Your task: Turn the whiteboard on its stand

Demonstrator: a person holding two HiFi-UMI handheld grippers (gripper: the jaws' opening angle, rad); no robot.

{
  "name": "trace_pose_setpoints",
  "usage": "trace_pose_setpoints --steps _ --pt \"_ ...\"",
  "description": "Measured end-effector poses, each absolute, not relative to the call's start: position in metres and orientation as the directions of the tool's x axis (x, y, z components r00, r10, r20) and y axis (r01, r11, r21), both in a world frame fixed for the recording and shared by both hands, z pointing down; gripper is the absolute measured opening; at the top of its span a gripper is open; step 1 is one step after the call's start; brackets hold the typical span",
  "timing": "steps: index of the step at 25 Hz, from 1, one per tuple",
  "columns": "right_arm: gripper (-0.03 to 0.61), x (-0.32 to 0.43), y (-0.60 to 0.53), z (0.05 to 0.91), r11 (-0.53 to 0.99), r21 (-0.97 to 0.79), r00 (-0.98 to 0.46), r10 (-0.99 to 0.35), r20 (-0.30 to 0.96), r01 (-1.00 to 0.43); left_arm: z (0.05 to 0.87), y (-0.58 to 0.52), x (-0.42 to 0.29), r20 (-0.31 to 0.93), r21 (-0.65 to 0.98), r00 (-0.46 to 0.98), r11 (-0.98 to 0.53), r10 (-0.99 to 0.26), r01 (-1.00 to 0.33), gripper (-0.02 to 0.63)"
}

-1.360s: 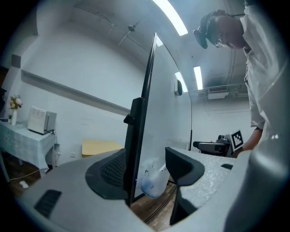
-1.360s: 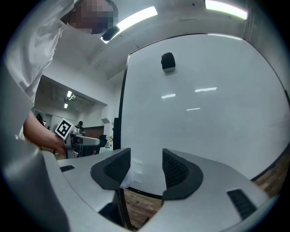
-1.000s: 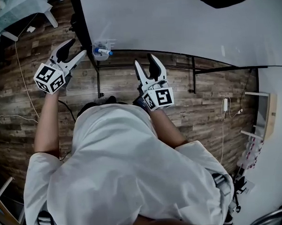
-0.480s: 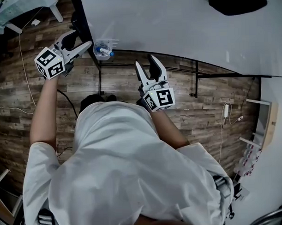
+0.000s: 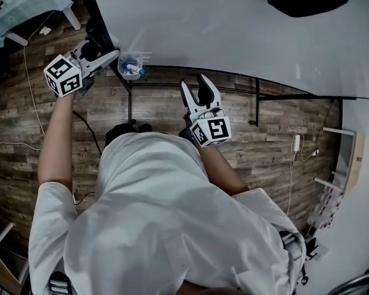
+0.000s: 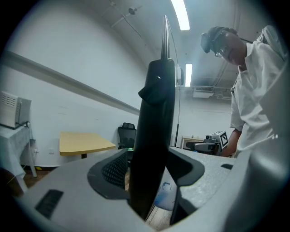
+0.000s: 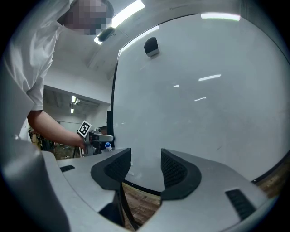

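Note:
The whiteboard (image 5: 229, 33) fills the top of the head view, white with a black frame on a black stand (image 5: 255, 102). My left gripper (image 5: 105, 48) reaches its left edge. In the left gripper view the black frame edge (image 6: 154, 113) stands upright between the jaws of the left gripper (image 6: 152, 165), with a gap still showing on the right side, so it is open. My right gripper (image 5: 194, 83) is open and empty just below the board's bottom edge. In the right gripper view the right gripper (image 7: 145, 165) faces the board's face (image 7: 190, 90).
A clear pen tray (image 5: 132, 64) with a blue-capped marker hangs at the board's lower left corner. A black eraser (image 5: 306, 0) sticks to the board. Wooden floor lies below, with a charger and cable (image 5: 295, 140), a white shelf (image 5: 347, 147) and a table (image 5: 23, 16).
My left gripper has moved up and right in the head view, from beside the board's corner to astride its left frame edge. The right gripper has hardly shifted.

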State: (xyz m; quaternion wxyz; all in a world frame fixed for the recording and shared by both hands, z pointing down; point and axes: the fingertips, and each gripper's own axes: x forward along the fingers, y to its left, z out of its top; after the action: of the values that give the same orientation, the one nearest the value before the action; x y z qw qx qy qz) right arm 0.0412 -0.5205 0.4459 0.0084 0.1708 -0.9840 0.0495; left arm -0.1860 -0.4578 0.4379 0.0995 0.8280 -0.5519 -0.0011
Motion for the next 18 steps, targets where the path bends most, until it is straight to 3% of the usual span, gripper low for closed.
trace_pose_setpoints --steps 18 --pt "0.195 0.0464 -0.5266 0.449 0.927 -0.104 -0.933 -0.357 0.042 -0.36 0.4385 -0.4594 -0.1827 0.08 0.168 0.401 -0.384 -0.913 -0.908 0.218"
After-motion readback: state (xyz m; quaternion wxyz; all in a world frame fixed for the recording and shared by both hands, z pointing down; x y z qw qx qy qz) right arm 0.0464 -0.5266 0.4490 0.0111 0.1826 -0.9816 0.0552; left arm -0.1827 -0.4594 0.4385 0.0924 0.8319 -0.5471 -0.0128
